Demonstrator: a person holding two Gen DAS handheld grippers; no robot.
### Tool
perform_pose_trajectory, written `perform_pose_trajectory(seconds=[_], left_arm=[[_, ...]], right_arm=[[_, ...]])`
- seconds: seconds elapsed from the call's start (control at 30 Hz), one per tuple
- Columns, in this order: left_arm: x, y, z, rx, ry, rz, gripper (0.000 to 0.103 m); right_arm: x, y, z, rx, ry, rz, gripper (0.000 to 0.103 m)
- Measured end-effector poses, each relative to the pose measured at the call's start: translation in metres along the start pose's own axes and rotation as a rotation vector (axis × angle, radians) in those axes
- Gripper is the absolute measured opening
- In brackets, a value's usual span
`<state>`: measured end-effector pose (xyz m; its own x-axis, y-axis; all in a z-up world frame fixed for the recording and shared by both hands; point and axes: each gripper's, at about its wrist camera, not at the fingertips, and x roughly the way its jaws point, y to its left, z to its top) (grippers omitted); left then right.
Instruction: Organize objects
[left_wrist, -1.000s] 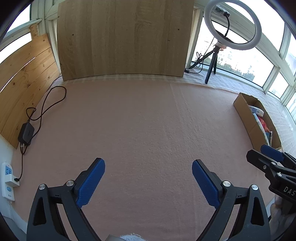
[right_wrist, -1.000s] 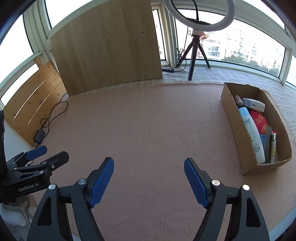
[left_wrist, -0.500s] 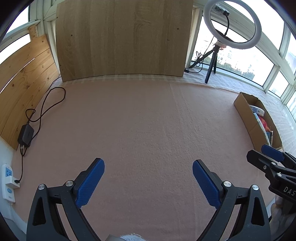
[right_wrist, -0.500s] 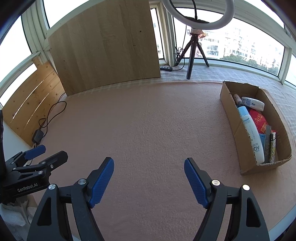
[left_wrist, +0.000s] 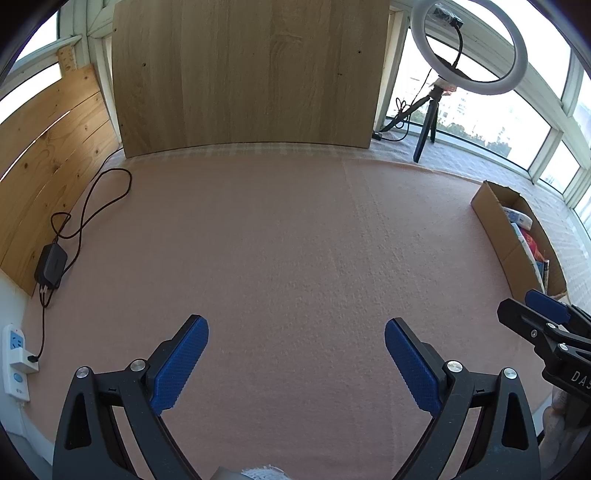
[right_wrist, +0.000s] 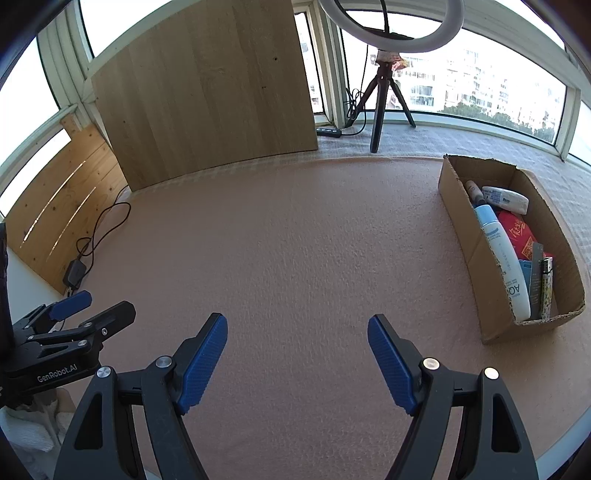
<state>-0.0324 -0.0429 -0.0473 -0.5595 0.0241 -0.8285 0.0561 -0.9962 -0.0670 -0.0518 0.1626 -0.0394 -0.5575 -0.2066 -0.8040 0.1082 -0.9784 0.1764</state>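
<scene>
A cardboard box (right_wrist: 461, 218) stands on the pink cloth at the right, seen edge-on as the cardboard box (left_wrist: 495, 225) in the left wrist view. It holds a white-and-blue bottle (right_wrist: 504, 258), a white tube (right_wrist: 506, 197), a red packet (right_wrist: 519, 232), a lighter (right_wrist: 546, 288) and other small items. My right gripper (right_wrist: 297, 332) hovers over bare cloth well left of the box, open, nothing between its blue pads. My left gripper (left_wrist: 295, 336) is open too over bare cloth, with nothing in it.
A ring light on a tripod (right_wrist: 384, 85) stands at the back by the windows. A wooden board (left_wrist: 247, 70) leans at the rear. A black adapter with its cable (left_wrist: 51, 264) and a white power strip (left_wrist: 14, 362) lie at the left edge.
</scene>
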Motion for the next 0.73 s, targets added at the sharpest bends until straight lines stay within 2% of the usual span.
perform_pose_trajectory(seconds=[0.73], left_arm=[[0.017, 0.009, -0.002, -0.030, 0.028, 0.003, 0.101]], right_arm=[[0.008, -0.002, -0.002, 0.005, 0.025, -0.005, 0.075]])
